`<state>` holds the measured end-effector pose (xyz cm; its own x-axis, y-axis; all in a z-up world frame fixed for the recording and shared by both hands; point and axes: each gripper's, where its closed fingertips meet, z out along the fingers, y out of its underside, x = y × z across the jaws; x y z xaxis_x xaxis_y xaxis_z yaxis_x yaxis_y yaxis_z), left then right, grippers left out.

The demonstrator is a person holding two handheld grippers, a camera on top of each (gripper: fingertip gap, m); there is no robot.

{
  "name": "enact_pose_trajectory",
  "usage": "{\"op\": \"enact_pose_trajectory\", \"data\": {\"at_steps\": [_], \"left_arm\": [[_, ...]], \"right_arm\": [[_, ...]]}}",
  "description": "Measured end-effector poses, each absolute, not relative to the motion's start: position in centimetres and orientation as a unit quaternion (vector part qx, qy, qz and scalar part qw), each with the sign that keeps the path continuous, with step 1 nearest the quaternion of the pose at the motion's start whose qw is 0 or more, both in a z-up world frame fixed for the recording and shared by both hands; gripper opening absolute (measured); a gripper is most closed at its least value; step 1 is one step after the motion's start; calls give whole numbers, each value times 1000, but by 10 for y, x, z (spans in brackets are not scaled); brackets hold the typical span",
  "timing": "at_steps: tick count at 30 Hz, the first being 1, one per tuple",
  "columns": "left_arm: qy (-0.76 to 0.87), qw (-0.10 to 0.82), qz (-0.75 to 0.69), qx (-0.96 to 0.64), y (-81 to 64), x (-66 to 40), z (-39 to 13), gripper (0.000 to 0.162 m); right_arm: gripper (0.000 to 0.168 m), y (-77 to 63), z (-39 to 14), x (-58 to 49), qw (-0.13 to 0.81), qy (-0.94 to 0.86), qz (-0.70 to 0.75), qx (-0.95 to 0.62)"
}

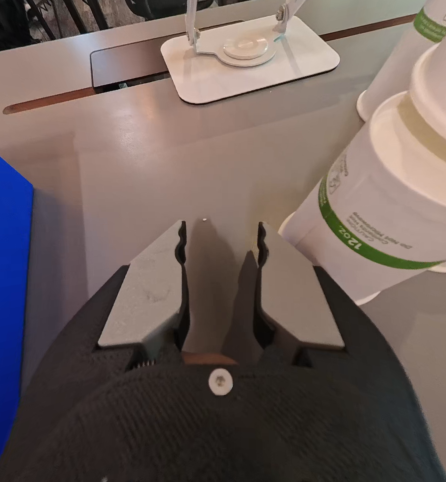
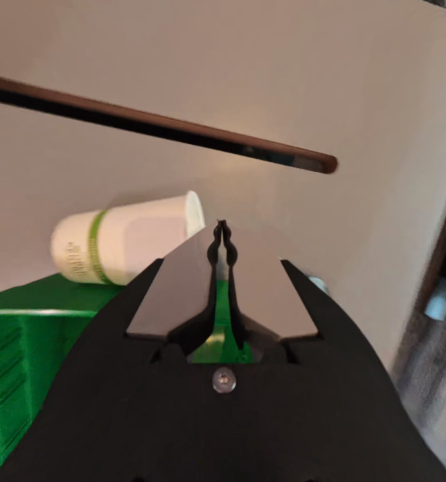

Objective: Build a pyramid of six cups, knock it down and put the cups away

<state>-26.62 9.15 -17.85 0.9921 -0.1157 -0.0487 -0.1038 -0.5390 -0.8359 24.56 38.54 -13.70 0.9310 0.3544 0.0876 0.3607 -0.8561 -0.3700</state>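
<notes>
Left gripper (image 1: pixel 221 227) jaws apart, green-banded printed cup (image 1: pixel 367 221)

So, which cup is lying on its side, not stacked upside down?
The cup in the right wrist view, resting partly on the green cloth. It lies sideways, mouth to the right; the cups in the left wrist view stand rim down, stacked.

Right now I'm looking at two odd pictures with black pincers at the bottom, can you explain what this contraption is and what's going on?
Those pincers are two hand-held grippers, each carrying a camera looking along its fingers. In the left wrist view, the left gripper is open and empty above a grey table; white paper cups, upside down and stacked, stand to its right. In the right wrist view, the right gripper is closed on nothing. Behind it one cup lies on its side, at the edge of a green cloth.
</notes>
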Motion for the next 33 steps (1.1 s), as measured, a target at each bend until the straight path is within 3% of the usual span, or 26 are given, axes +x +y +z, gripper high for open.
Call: {"op": "enact_pose_trajectory", "data": {"at_steps": [4, 8, 24, 31, 33], "left_arm": [[58, 480, -17, -875, 92, -265, -176, 53], [66, 479, -12, -876, 91, -263, -177, 53], [65, 473, -16, -879, 92, -264, -181, 52], [42, 499, -35, -865, 92, -266, -172, 52], [37, 504, -42, -862, 92, -266, -170, 52]], "right_arm": [[0, 362, -134, 199, 162, -199, 132, -958], [0, 348, -141, 167, 137, -284, 81, -945], [0, 230, -129, 30, 89, -506, 162, -842], [0, 154, -65, -8, 226, -528, 272, -772], [9, 122, -47, -15, 292, -535, 291, -737]]}}
